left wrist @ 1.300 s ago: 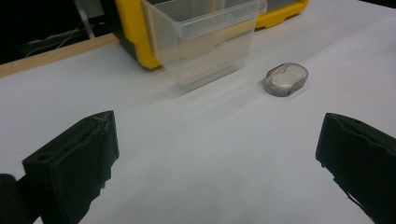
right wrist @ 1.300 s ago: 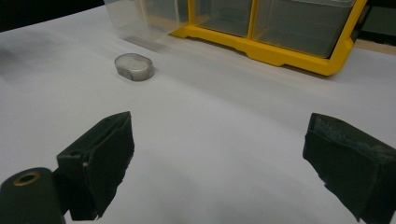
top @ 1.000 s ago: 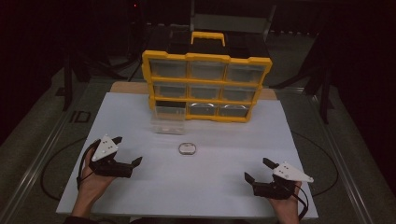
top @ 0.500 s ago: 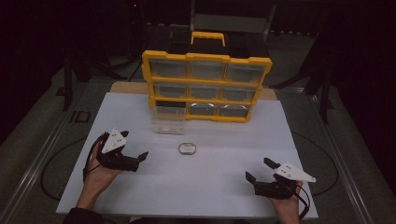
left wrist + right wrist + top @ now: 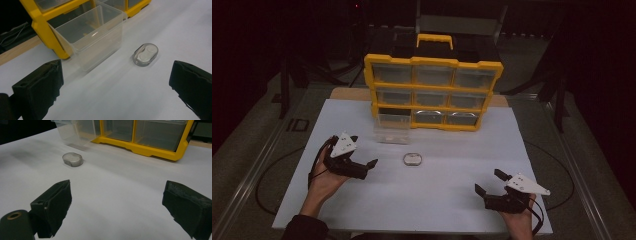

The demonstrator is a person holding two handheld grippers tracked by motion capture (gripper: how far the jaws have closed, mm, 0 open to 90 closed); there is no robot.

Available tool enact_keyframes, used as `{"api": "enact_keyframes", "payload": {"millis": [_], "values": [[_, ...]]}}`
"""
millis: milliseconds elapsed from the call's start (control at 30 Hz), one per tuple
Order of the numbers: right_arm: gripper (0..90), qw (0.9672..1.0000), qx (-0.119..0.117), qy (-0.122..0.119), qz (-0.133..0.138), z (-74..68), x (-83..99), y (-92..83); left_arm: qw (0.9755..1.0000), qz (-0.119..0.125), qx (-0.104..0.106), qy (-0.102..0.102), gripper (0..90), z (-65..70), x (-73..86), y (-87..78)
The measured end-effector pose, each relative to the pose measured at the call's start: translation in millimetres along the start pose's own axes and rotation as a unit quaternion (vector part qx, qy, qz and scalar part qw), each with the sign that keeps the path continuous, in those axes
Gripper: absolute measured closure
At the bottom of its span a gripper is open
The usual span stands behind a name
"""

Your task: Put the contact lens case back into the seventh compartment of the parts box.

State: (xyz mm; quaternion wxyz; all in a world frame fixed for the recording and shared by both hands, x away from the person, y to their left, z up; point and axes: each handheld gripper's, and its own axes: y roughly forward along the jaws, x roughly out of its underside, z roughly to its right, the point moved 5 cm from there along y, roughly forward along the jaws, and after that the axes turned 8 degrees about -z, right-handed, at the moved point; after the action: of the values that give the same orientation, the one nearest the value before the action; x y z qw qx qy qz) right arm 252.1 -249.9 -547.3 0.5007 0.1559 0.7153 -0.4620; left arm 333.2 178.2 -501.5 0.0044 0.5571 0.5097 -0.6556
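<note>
the small clear oval case (image 5: 412, 159) lies flat on the white table (image 5: 437, 200), near its middle, just on the near side of the clear drawer (image 5: 392, 128) that stands pulled out of the yellow organiser (image 5: 433, 92). in my left gripper view the case (image 5: 145, 54) sits ahead of my jaws and between their lines, nearer the right jaw, apart from both; two pale round wells show through its lid. my left gripper (image 5: 364, 167) hangs to the left of the case, jaws spread wide with nothing between them, pointing right toward it. the drawer (image 5: 90, 37) stands just left of the case in that view, not touching it.

my right gripper (image 5: 488, 184) rests low at the near right of the table, well apart from the case, jaws likewise wide and holding nothing. in my right gripper view the case (image 5: 72, 159) lies far ahead and to the left, beyond my left jaw, with the organiser's (image 5: 150, 148) yellow bottom rail across the far edge.
</note>
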Motion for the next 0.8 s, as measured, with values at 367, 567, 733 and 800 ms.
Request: {"api": "enact_keyframes", "payload": {"millis": [367, 567, 733, 800], "values": [[8.4, 1.0000, 0.000, 0.001, 0.000, 0.2, -0.1, -0.1, 0.9996, -0.013, 0.011, 0.020, 0.3, 4.7, -11.9, 11.6], [8.4, 1.0000, -0.001, 0.000, 0.000, 0.1, -0.2, -0.1, 0.9994, -0.016, 0.016, 0.027, 0.3, 4.6, -18.5, 15.1], [8.4, 1.0000, -0.001, 0.000, 0.001, 0.2, -0.3, 0.0, 0.9991, -0.018, 0.019, 0.032, 0.3, 4.9, -22.2, 18.4], [8.4, 1.0000, -0.002, 0.001, 0.001, 0.1, -0.3, 0.0, 0.9990, -0.019, 0.020, 0.035, 0.3, 5.1, -23.7, 20.0]]}}
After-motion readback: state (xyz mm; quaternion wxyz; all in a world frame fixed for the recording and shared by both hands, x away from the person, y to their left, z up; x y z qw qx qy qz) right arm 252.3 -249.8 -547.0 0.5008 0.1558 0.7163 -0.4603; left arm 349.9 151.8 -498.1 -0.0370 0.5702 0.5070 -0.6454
